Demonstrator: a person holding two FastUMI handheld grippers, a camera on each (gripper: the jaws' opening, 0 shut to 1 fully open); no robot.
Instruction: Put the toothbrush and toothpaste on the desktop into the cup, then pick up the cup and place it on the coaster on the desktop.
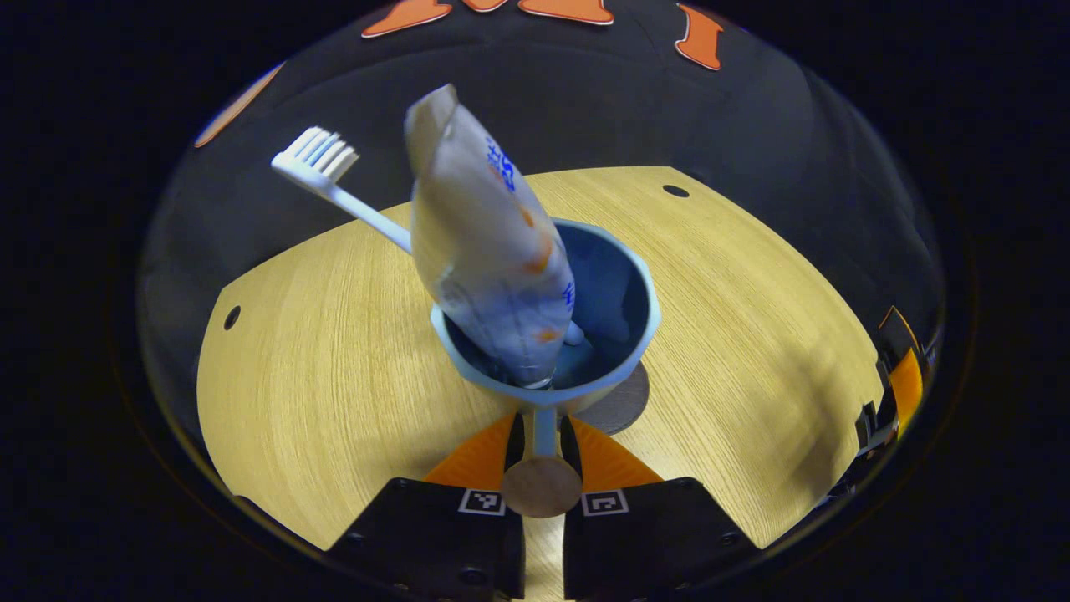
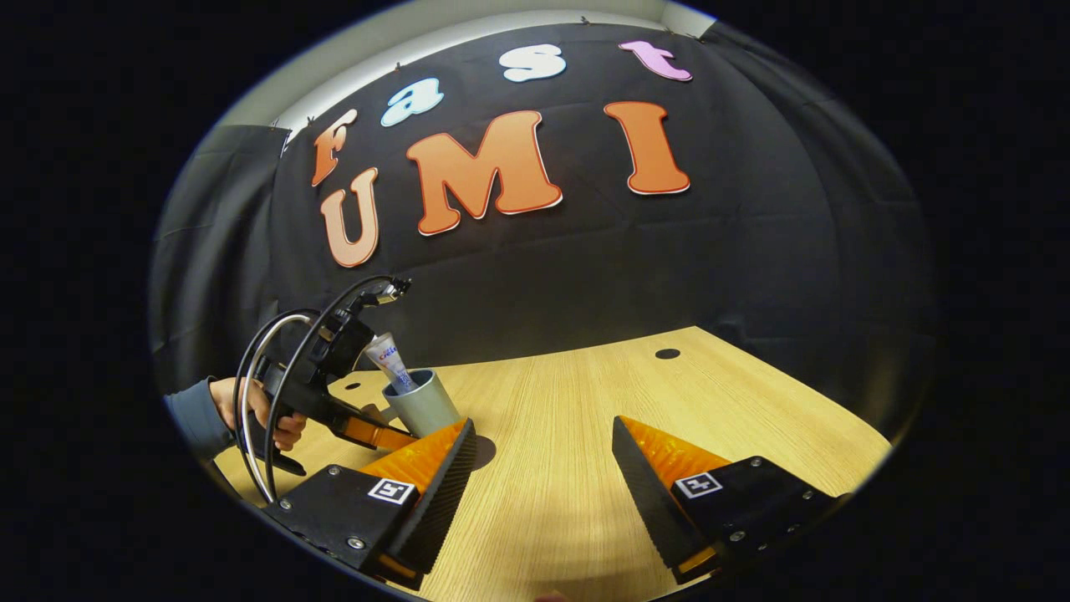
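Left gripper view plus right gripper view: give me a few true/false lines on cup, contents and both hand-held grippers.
1. The toothpaste stands in the cup. True.
2. The toothbrush lies flat on the desk. False: it leans out of the cup, bristles up.
3. The left hand-held gripper is shut on the cup's handle. True.
4. The right hand-held gripper holds the cup. False: its fingers are spread wide with nothing between them.
5. The coaster sits far from the cup. False: it shows just under the cup's far edge.
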